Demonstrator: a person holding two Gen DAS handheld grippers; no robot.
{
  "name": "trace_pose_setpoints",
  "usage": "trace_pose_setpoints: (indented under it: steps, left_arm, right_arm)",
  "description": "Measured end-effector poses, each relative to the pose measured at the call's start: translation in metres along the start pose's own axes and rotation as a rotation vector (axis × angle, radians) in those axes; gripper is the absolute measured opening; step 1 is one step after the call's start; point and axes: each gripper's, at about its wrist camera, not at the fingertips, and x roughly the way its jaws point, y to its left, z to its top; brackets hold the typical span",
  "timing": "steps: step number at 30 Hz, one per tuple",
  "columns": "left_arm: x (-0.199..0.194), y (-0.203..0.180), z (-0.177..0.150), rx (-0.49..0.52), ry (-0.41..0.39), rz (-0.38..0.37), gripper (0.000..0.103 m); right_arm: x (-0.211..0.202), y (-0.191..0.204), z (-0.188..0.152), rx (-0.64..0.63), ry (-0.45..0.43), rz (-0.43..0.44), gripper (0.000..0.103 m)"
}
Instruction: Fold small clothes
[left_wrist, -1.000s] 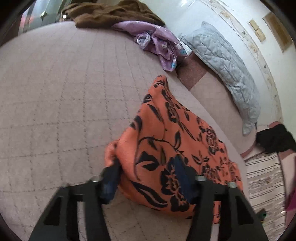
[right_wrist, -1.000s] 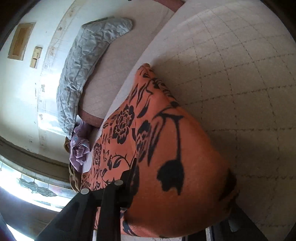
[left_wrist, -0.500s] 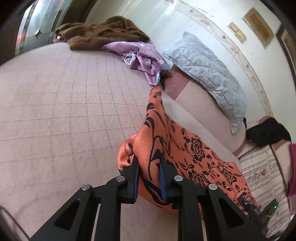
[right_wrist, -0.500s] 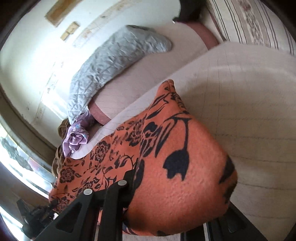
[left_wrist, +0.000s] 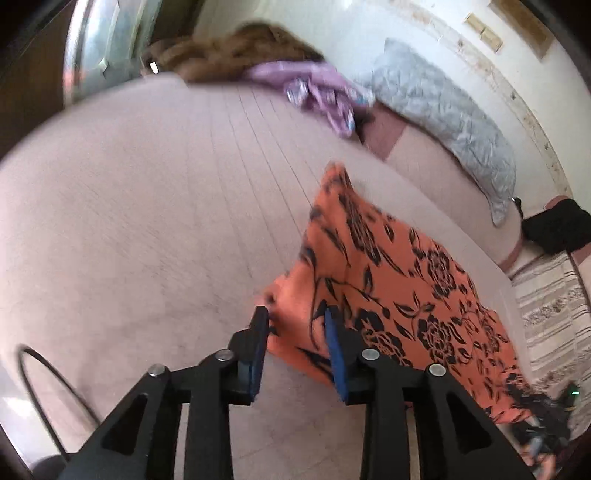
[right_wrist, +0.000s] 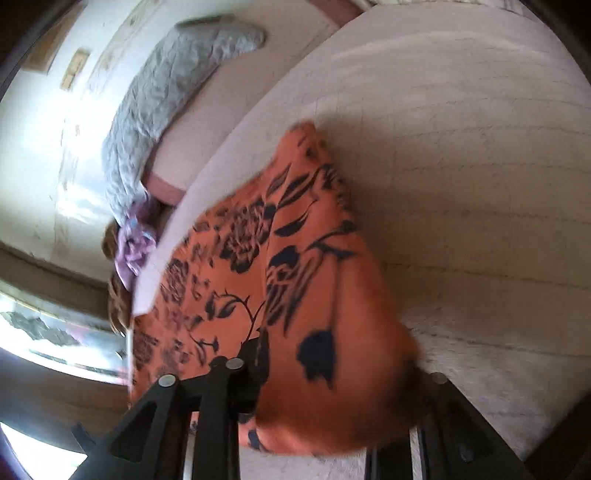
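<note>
An orange garment with a black flower print (left_wrist: 388, 280) lies on the pale quilted bed (left_wrist: 147, 221), stretched between the two grippers. My left gripper (left_wrist: 295, 317) has its jaws partly apart, with the garment's near corner between the blue pads (left_wrist: 334, 343). In the right wrist view the same garment (right_wrist: 295, 277) drapes over my right gripper (right_wrist: 332, 373), hiding most of its fingers; the jaws stand wide with cloth bunched between them.
A grey quilted pillow (left_wrist: 443, 110), a purple garment (left_wrist: 321, 96) and a brown garment (left_wrist: 236, 51) lie at the far side of the bed. A black item (left_wrist: 557, 229) and a striped cloth (left_wrist: 554, 314) are on the right. A black cable (left_wrist: 40, 387) loops at the lower left.
The left jaws were wide, closed on the garment's corner half a second ago, and now stand partly apart again. The garment was lifted into a ridge and now lies lower. Both views are motion-blurred.
</note>
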Motion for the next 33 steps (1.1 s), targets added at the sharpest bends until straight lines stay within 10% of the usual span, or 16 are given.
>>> trace_pose_setpoints:
  steps: [4,8,18,22,33]
  left_arm:
    - [-0.037,0.007,0.0,0.059,-0.105,0.058,0.037]
    - [-0.039,-0.005,0.001,0.119,-0.116,0.07,0.039]
    - [0.004,-0.06,0.004,0.286,-0.107,0.147,0.04]
    - [0.048,-0.043,0.002,0.285,0.038,0.251,0.05]
    - [0.032,-0.058,0.005,0.299,-0.098,0.212,0.058]
  right_arm:
    - [-0.043,0.004,-0.002,-0.062,-0.107,-0.072,0.055]
    - [-0.092,0.011,-0.001,-0.107,-0.33,-0.139,0.055]
    - [-0.016,0.101,-0.053,-0.457,-0.023,0.059,0.039]
    - [0.03,0.103,-0.088,-0.553,0.13,0.014,0.04]
    - [0.076,0.156,-0.032,-0.56,0.077,-0.034,0.039]
